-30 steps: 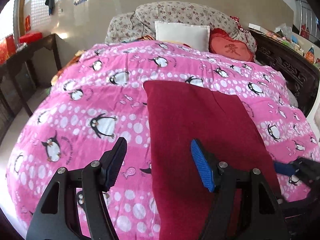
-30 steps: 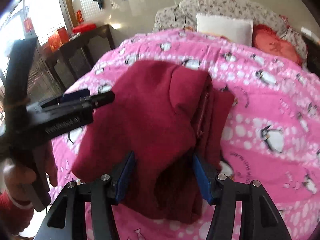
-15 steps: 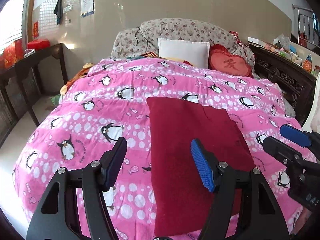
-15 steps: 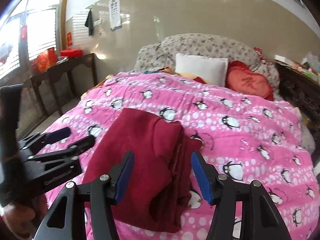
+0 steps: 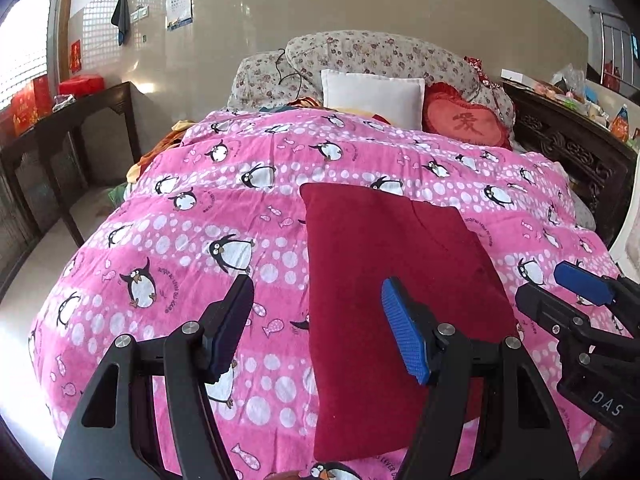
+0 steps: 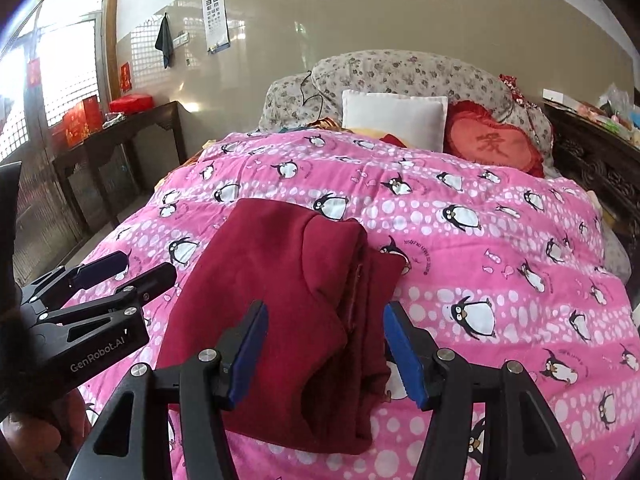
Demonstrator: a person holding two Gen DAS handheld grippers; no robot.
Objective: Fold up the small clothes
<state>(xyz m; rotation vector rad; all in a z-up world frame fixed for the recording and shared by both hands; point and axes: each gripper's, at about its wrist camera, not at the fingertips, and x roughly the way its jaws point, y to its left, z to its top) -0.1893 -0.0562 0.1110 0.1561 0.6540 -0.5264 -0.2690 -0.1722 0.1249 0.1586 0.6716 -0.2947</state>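
Observation:
A dark red garment point(image 5: 384, 280) lies folded into a rectangle on the pink penguin quilt point(image 5: 200, 240). In the right wrist view it point(image 6: 280, 300) shows stacked layers along its right edge. My left gripper point(image 5: 316, 328) is open and empty, held above the quilt and the garment's left edge. My right gripper point(image 6: 324, 352) is open and empty, held above the garment's near end. Each gripper shows in the other's view: the right one point(image 5: 576, 312) at right, the left one point(image 6: 112, 280) at left.
A white pillow point(image 5: 372, 92), a red heart cushion point(image 5: 468, 124) and floral pillows point(image 5: 360, 56) sit at the bed's head. A dark wooden table point(image 5: 72, 120) stands left of the bed. A carved dark headboard point(image 5: 572, 152) with clutter runs along the right.
Both grippers have drawn back and up from the garment. The right gripper, close over the folded cloth a second ago, now stands clear of it. The garment lies still.

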